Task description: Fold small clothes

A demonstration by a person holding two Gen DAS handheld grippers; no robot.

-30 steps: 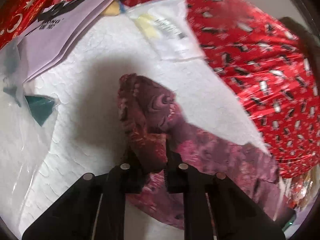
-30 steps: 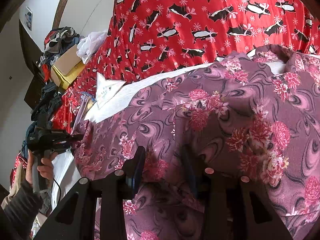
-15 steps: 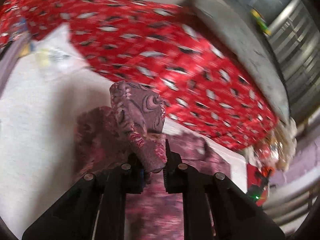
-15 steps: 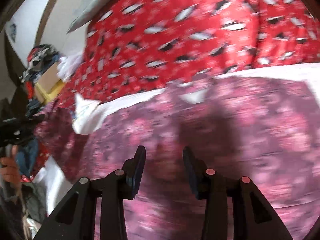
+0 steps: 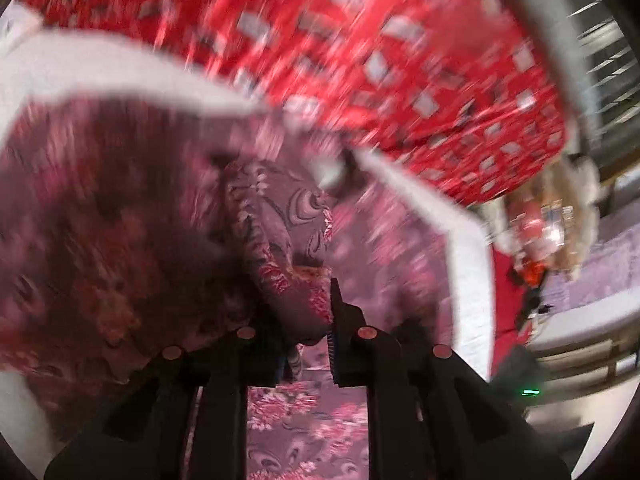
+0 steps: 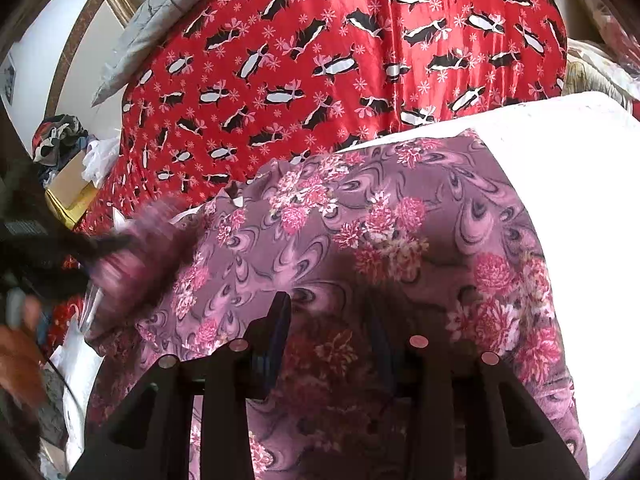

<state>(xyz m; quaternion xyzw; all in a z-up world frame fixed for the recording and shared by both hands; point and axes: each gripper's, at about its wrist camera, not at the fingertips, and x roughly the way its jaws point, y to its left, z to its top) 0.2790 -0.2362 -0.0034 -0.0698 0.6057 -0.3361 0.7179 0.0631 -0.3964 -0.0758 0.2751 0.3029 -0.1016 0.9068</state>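
Swinging across now, the left gripper [image 5: 296, 312] is carrying its pinched sleeve end over the purple floral garment [image 6: 380, 240], which a second ago trailed behind it on the white pad [image 6: 568, 184]. Its fingers are clamping that bunched cloth. Rightward, the right gripper [image 6: 328, 340] is hovering over the garment, fingers spread, gripping nothing. Looks like the sleeve fold; next comes laying it flat and releasing. Garment's long axis is running left-right, collar towards the red penguin blanket [image 6: 340, 52].
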